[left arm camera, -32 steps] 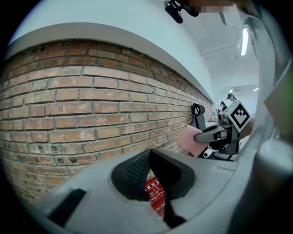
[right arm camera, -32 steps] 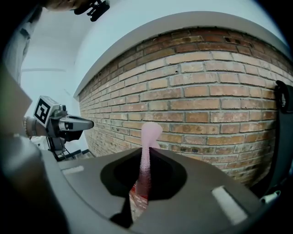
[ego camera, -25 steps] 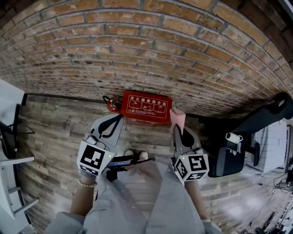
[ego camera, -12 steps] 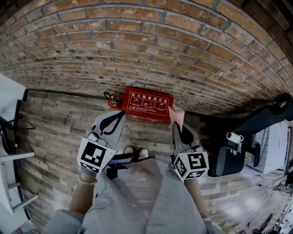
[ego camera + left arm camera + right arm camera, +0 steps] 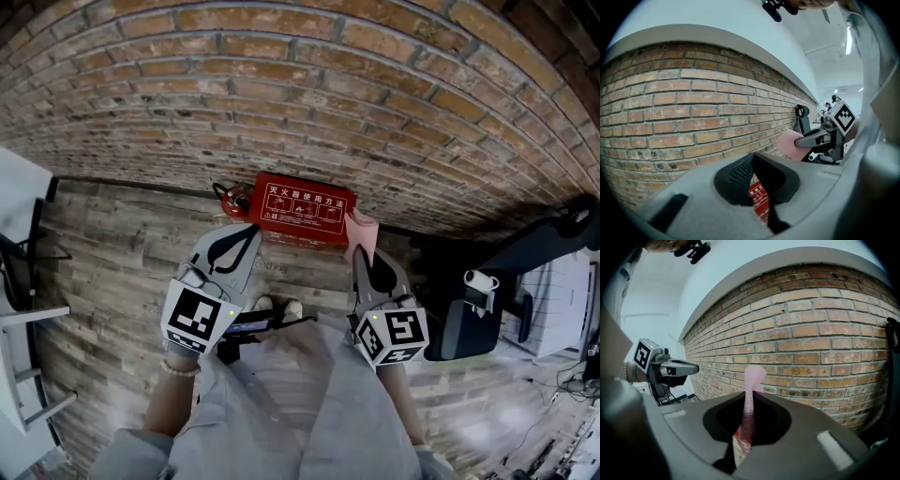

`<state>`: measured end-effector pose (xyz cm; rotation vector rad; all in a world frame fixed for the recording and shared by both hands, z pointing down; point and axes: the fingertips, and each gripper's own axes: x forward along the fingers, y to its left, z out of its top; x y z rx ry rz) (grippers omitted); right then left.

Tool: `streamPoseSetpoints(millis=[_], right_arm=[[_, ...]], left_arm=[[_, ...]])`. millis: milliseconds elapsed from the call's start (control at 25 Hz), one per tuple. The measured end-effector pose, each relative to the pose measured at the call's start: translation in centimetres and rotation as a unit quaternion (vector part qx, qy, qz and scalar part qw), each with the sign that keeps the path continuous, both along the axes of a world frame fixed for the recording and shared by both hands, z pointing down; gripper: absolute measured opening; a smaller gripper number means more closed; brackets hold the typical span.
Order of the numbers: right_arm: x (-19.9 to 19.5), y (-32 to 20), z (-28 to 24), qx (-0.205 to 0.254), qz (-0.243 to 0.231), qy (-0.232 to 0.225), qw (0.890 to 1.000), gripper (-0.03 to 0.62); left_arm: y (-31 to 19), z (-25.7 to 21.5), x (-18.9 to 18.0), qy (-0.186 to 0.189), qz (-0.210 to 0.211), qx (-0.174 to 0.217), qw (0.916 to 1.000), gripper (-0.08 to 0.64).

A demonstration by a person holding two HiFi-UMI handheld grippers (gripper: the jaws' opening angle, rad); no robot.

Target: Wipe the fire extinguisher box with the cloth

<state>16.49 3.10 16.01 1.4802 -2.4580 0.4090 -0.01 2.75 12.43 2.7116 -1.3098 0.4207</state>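
So, the biggest thing here is the brick wall (image 5: 300,94), with a wood-plank floor (image 5: 122,253) running up to its foot. The red fire extinguisher box (image 5: 305,208) sits on the floor right against the wall, white printing on its top face. A red extinguisher (image 5: 230,202) is tucked just beside its left end.

The person stands over the box with both tools pointing at it. The left gripper (image 5: 251,230) hangs near the box's left half. Its tips are pressed together with nothing between them, and you only see a bit of the box through the hollow behind them.

The right gripper (image 5: 361,261) is pinching the pink cloth (image 5: 362,230). The cloth sticks up past the tips, right at the box's right end. Can't tell if it actually touches the box.
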Motion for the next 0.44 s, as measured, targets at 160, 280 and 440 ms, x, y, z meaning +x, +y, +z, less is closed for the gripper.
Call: streamPoseSetpoints(millis=[160,280,440], right_arm=[[-0.3,-0.2,0.0,0.000,-0.004,0.001,1.000,0.026],[-0.7,-0.3,0.1,-0.002,-0.007,0.001,1.000,0.026],[-1.6,-0.6,0.2,0.000,-0.014,0.001,1.000,0.026]], left_arm=[[-0.1,0.0,-0.2,-0.009,0.003,0.006,0.9999,0.000],[-0.1,-0.1,-0.4,0.001,-0.004,0.003,1.0000,0.000],[-0.3,0.0,-1.0,-0.005,-0.005,0.006,1.0000,0.000]])
